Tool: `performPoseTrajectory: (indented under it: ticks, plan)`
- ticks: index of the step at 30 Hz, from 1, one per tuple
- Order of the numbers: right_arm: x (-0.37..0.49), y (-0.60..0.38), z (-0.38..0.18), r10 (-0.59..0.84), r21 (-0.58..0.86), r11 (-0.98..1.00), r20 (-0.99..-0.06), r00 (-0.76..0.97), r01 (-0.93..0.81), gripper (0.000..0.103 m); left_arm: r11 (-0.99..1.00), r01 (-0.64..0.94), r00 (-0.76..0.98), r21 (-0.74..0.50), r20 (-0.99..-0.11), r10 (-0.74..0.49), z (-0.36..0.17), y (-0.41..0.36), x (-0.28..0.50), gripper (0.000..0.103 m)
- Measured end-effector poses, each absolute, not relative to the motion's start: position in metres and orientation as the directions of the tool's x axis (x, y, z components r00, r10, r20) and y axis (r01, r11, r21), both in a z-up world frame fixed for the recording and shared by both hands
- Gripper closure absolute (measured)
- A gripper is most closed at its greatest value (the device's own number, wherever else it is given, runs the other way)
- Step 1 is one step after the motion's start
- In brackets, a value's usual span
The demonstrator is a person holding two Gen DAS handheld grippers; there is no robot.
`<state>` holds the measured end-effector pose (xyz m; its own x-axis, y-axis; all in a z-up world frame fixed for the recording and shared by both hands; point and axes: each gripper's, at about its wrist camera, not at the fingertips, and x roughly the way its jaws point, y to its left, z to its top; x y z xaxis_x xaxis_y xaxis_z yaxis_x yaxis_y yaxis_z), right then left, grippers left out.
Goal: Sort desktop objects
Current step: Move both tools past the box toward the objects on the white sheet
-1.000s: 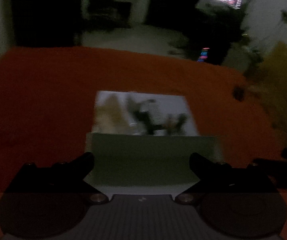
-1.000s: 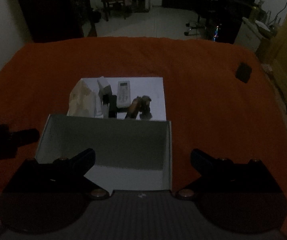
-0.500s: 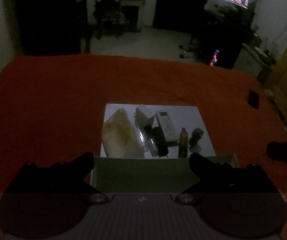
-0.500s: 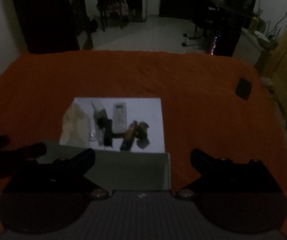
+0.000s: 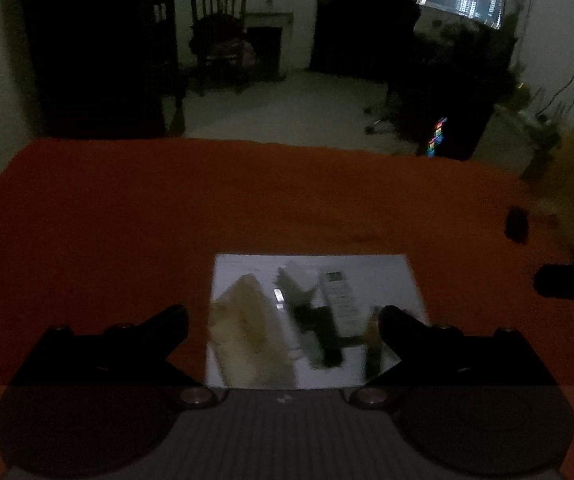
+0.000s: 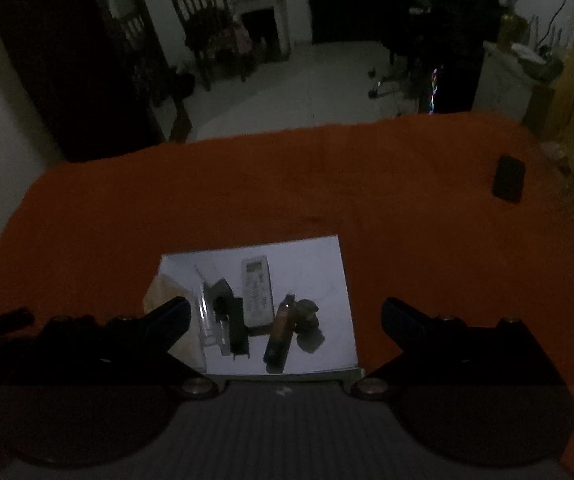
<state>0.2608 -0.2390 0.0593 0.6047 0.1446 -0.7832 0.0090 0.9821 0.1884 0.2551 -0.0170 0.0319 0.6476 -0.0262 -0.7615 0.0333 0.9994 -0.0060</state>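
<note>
Lying ahead of and below both tools, the white sheet (image 6: 311,264) on the orange surface (image 6: 287,184) carries the whole cluster: a white remote (image 6: 257,294) near the sheet's middle, a brown bottle (image 6: 279,334) just right of it, a dark bar (image 6: 237,330) just left, and a pale crumpled bag (image 5: 243,332) at the sheet's left edge. The long things run roughly away from the cameras, tilted a little. The right hand-held gripper (image 6: 283,314) hangs spread and empty, nearly centred over the bottle; the left hand-held gripper (image 5: 283,320), also spread and empty, sits over the bag side, though its view is blurred, so perhaps nearer the bar
</note>
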Motion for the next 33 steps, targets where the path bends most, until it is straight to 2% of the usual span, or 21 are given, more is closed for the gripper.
performPoseTrajectory:
  ticks: [5,10,26,30,33]
  plan:
    - [0.296,-0.230,0.021,0.138,0.173,0.985,-0.815,0.563,0.008,0.000,0.995,0.080,0.624,0.056,-0.781,-0.006,0.001,-0.025,0.289,0.000]
    - [0.331,-0.223,-0.008,0.149,0.167,0.986,-0.826,0.544,-0.015,0.000,0.995,0.088,0.602,0.051,-0.798,-0.012,-0.026,-0.022,0.324,0.000]
    - [0.376,-0.211,-0.036,0.225,0.193,0.974,-0.803,0.552,-0.117,0.000,1.000,0.000,0.518,-0.017,-0.855,-0.014,-0.072,0.005,0.359,0.000]
    - [0.381,-0.213,-0.044,0.187,0.175,0.982,-0.810,0.556,-0.075,0.000,0.996,0.089,0.534,0.000,-0.844,-0.048,-0.074,0.000,0.366,0.000]
    - [0.382,-0.224,-0.057,0.166,0.177,0.983,-0.800,0.576,-0.039,0.000,0.991,0.121,0.579,0.060,-0.815,-0.021,-0.075,0.001,0.362,0.000]
